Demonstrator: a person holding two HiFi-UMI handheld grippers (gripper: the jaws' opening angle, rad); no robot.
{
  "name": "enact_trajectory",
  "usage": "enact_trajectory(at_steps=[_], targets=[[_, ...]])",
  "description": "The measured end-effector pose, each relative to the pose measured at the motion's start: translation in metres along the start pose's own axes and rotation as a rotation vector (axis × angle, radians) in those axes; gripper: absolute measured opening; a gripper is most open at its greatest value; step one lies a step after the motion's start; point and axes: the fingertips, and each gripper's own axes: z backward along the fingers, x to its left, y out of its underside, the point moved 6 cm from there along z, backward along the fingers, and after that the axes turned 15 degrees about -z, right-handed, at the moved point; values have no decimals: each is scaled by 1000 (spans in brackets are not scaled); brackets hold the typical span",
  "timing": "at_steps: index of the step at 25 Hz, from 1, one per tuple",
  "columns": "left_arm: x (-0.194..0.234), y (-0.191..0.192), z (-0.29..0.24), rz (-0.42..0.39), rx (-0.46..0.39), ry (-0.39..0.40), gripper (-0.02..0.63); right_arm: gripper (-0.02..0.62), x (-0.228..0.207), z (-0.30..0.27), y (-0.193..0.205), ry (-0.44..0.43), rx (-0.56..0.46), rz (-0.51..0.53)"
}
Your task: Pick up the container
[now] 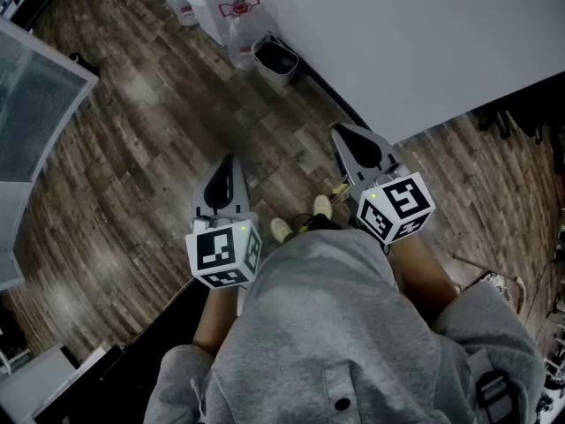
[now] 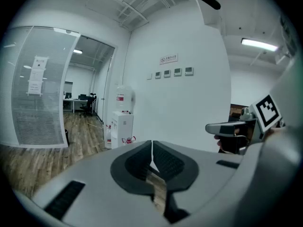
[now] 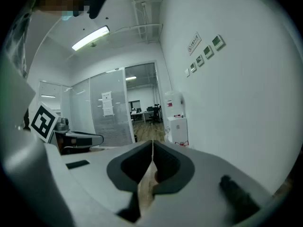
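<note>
Head view: the left gripper (image 1: pixel 229 162) and the right gripper (image 1: pixel 342 132) are held out in front of a person in a grey sweatshirt (image 1: pixel 340 325), side by side and well apart, above a wood-plank floor (image 1: pixel 132 148). In the left gripper view the jaws of the left gripper (image 2: pixel 152 148) are seen pressed together with nothing between them. The same is seen of the right gripper (image 3: pixel 152 148) in the right gripper view. Both are tipped a little downward, which is judged to be a carrying posture, with the task not yet begun.

No container is within reach. It is possibly the small bin (image 1: pixel 276 60) set against the white wall (image 1: pixel 424 42), or one of the water bottles (image 1: pixel 238 25) beside it, but this cannot be settled from these views. All of these lie well apart from both grippers.

A wall sign (image 2: pixel 169 59) with a red prohibition symbol is shown (its characters are too small to be read), and a row of four small panels (image 2: pixel 171 72) is mounted below it. A paper notice (image 2: pixel 39 74) is fixed to the glass partition, and a red label is carried by the water dispenser (image 2: pixel 122 122); neither is legible. Black-and-white square markers are borne by the left cube (image 1: pixel 224 253) and the right cube (image 1: pixel 395 207).
</note>
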Motion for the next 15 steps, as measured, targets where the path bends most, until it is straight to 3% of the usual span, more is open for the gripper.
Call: enact_trajectory(at_steps=[15], targets=[[24,27,17,1,25,13,21,26,36,-19,18,-21,-4,10]])
